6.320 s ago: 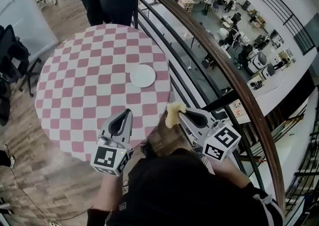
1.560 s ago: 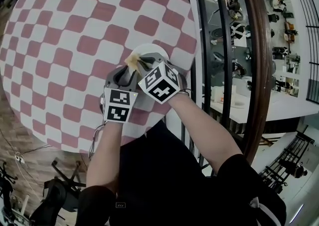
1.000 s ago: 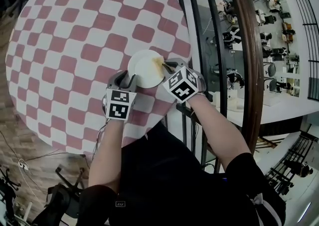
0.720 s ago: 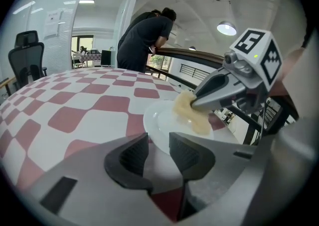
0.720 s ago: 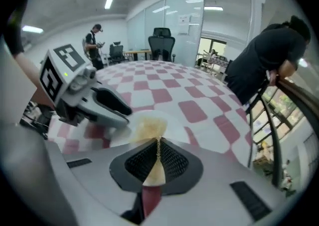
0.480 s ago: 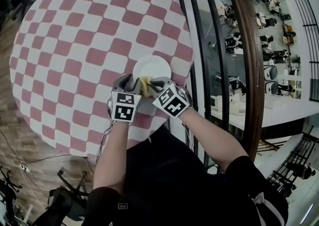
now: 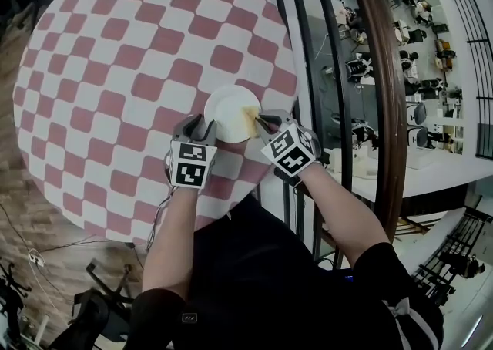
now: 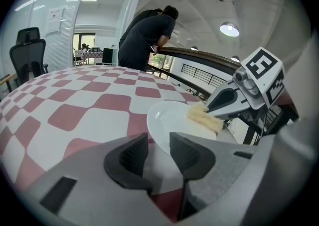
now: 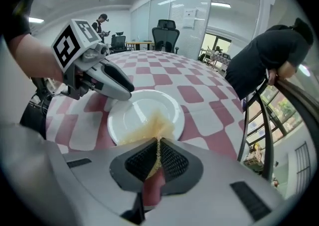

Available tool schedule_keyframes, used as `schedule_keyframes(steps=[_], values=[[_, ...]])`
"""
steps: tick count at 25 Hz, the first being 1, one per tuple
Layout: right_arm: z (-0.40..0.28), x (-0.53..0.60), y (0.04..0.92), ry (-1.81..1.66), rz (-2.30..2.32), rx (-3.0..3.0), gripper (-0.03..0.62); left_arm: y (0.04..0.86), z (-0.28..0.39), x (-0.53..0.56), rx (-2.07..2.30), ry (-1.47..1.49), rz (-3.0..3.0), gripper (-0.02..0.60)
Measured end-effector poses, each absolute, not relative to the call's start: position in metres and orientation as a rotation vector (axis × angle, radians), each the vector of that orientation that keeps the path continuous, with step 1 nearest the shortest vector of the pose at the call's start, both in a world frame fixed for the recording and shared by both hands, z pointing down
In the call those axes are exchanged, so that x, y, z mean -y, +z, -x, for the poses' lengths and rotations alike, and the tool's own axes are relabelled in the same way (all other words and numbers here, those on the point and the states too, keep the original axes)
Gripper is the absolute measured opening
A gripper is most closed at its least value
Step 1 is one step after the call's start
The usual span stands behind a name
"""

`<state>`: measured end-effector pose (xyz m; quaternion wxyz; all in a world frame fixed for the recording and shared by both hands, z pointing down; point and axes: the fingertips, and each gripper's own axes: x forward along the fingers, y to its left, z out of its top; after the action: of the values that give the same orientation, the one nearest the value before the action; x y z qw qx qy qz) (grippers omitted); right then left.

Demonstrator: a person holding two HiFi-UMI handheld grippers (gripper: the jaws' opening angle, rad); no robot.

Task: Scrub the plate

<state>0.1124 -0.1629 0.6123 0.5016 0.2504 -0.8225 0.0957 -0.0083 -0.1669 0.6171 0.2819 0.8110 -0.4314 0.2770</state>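
The scrubbing step is under way. The white plate lies flat on the checked table, near the table's right edge and close to the person, with the dark railing just beyond that edge.

The right gripper has its jaws pressed together on a thin yellow cloth. The free end of the cloth fans out onto the near right part of the plate, so the cloth is in contact with the plate's face there.

The left gripper sits at the plate's near left rim. Its jaws stand apart with a narrow gap between them and hold nothing. In the left gripper view the rim lies just past the two pads. Whether a pad actually touches the rim is hard to tell from these angles, but the gripper looks placed to steady the plate rather than to hold it.

Most of the plate's face looks bare and clean, with only the near right patch under the cloth. The next move, as I judge it, is to drag the cloth across to the far and left parts while pressing lightly down. The left gripper needs to brace the rim, because a loose plate on a smooth tablecloth may slide toward the table's edge.
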Motion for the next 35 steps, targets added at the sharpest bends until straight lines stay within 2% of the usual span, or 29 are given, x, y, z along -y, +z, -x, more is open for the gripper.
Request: schedule_keyframes(steps=[6,11,14,17,22,29,35], values=[[-0.147,0.212,0.609,0.269,-0.794,1.889,0.029,0.618,0.008,0.168,1.173,0.725,-2.181,0.138],[-0.065,0.226,0.581,0.252,-0.759,2.105,0.029,0.618,0.009,0.166,1.178,0.737,-2.181,0.138],[-0.01,0.206,0.596,0.226,-0.578,2.127,0.029,0.619,0.008,0.165,1.177,0.738,-2.181,0.138],[0.011,0.199,0.614,0.191,-0.517,2.088,0.029,0.619,0.006,0.165,1.177,0.756,-2.195,0.137],[-0.005,0.222,0.618,0.098,-0.562,2.022,0.031,0.617,0.015,0.168,1.255,0.728,-2.174,0.072],[-0.044,0.235,0.611,0.091,-0.646,1.977,0.029,0.615,0.017,0.17,1.259,0.719,-2.165,0.072],[-0.085,0.202,0.612,0.17,-0.667,1.949,0.029,0.615,0.016,0.169,1.266,0.734,-2.174,0.072]])
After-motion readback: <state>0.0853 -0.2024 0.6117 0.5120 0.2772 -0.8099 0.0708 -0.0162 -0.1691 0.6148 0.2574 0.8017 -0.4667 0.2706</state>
